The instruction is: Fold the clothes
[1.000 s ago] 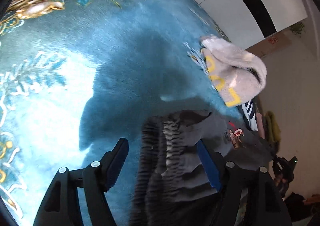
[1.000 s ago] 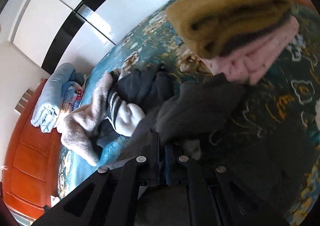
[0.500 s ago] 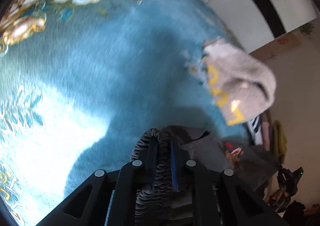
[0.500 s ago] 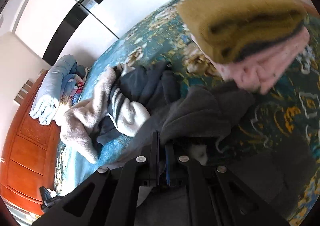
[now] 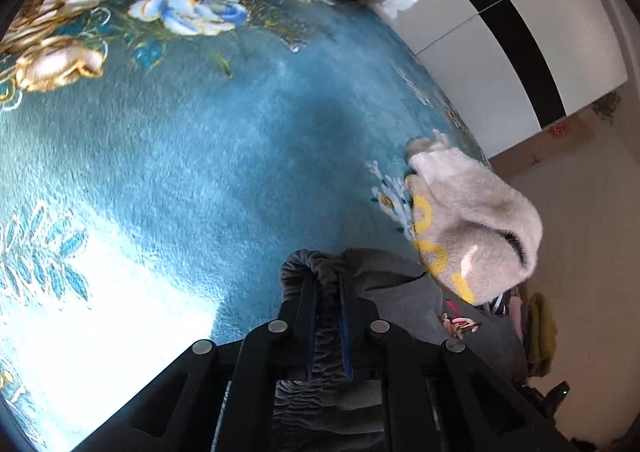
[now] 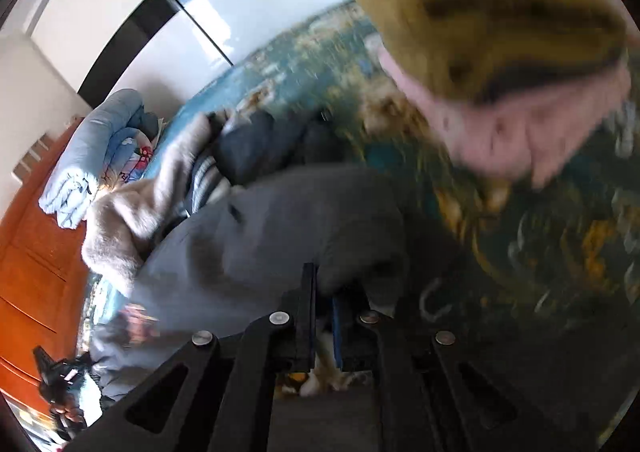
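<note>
A dark grey garment with a ribbed hem point(image 5: 320, 336) lies on the blue floral bedspread point(image 5: 192, 140). My left gripper point(image 5: 327, 284) is shut on its ribbed hem, near the bottom of the left wrist view. My right gripper point(image 6: 324, 288) is shut on another part of the same grey garment point(image 6: 280, 228), which drapes up over the jaws. The right wrist view is motion-blurred.
A fluffy beige garment with yellow letters point(image 5: 468, 220) lies right of the left gripper; it also shows at left in the right wrist view point(image 6: 128, 220). A folded stack, mustard on pink point(image 6: 500, 52), sits at upper right. Rolled light-blue bedding point(image 6: 92, 156) lies by a wooden headboard. A striped dark garment point(image 6: 224, 168) lies behind.
My left gripper has closed on the ribbed hem and drawn it across the bedspread. My right gripper stays shut and has moved, lifting the grey garment; its view has become blurred.
</note>
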`<state>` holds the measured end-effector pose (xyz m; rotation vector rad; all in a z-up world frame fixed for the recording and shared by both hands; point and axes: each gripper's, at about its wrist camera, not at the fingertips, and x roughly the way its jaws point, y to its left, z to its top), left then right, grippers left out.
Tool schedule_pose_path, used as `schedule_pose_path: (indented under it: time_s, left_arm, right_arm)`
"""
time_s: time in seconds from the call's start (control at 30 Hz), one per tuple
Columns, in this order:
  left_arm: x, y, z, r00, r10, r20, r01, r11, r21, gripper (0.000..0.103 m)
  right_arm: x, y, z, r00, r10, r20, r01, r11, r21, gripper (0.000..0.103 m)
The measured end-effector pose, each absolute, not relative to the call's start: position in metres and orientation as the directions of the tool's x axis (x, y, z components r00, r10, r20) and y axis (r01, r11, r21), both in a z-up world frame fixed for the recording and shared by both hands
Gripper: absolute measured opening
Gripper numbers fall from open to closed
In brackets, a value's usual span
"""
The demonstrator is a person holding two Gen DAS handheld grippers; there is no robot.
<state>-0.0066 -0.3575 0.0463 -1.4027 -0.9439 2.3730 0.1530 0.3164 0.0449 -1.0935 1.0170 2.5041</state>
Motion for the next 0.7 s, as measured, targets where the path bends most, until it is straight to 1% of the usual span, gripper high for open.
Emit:
schedule_pose_path:
  time_s: [0.1,0.13,0.17,0.23,0.3,0.37,0.43,0.5,0.57,0.7]
  left_arm:
    - [-0.003,-0.357,0.053,-0.509,0.492,-0.706,0.117,-0.773,-0.623,0.014]
    - [-0.001,-0.358,0.057,-0.511,0.497,-0.701,0.110,-0.771,-0.627,0.015]
    - [0.002,-0.359,0.062,-0.517,0.494,-0.699,0.105,-0.774,-0.625,0.014]
    - [0.012,-0.364,0.072,-0.533,0.488,-0.691,0.101,-0.774,-0.625,0.018]
    - [0.027,-0.373,0.081,-0.557,0.488,-0.671,0.105,-0.761,-0.641,0.023]
    - [0.050,-0.385,0.091,-0.601,0.485,-0.635,0.106,-0.740,-0.665,0.029]
    - [0.067,-0.392,0.097,-0.633,0.461,-0.622,0.117,-0.737,-0.666,0.040]
    - [0.093,-0.397,0.101,-0.660,0.443,-0.607,0.119,-0.736,-0.667,0.048]
    - [0.111,-0.399,0.100,-0.675,0.441,-0.592,0.116,-0.729,-0.675,0.048]
    - [0.148,-0.404,0.094,-0.699,0.431,-0.570,0.128,-0.710,-0.693,0.048]
  right_arm:
    - [0.155,0.318,0.044,-0.692,-0.093,-0.716,-0.444,-0.727,0.524,0.007]
    - [0.156,0.318,0.045,-0.693,-0.104,-0.714,-0.438,-0.726,0.530,0.010]
    - [0.157,0.318,0.046,-0.693,-0.114,-0.712,-0.431,-0.726,0.536,0.015]
    - [0.167,0.321,0.050,-0.719,-0.151,-0.679,-0.401,-0.707,0.582,0.042]
    - [0.181,0.329,0.054,-0.756,-0.208,-0.620,-0.358,-0.662,0.658,0.051]
    - [0.195,0.340,0.052,-0.786,-0.222,-0.577,-0.359,-0.597,0.718,0.052]
    - [0.208,0.355,0.046,-0.814,-0.221,-0.538,-0.380,-0.497,0.780,0.052]
    - [0.214,0.367,0.032,-0.824,-0.223,-0.521,-0.418,-0.382,0.824,0.052]
    - [0.214,0.374,0.017,-0.814,-0.211,-0.541,-0.478,-0.286,0.830,0.052]
    - [0.209,0.383,0.004,-0.809,-0.149,-0.569,-0.540,-0.194,0.819,0.052]
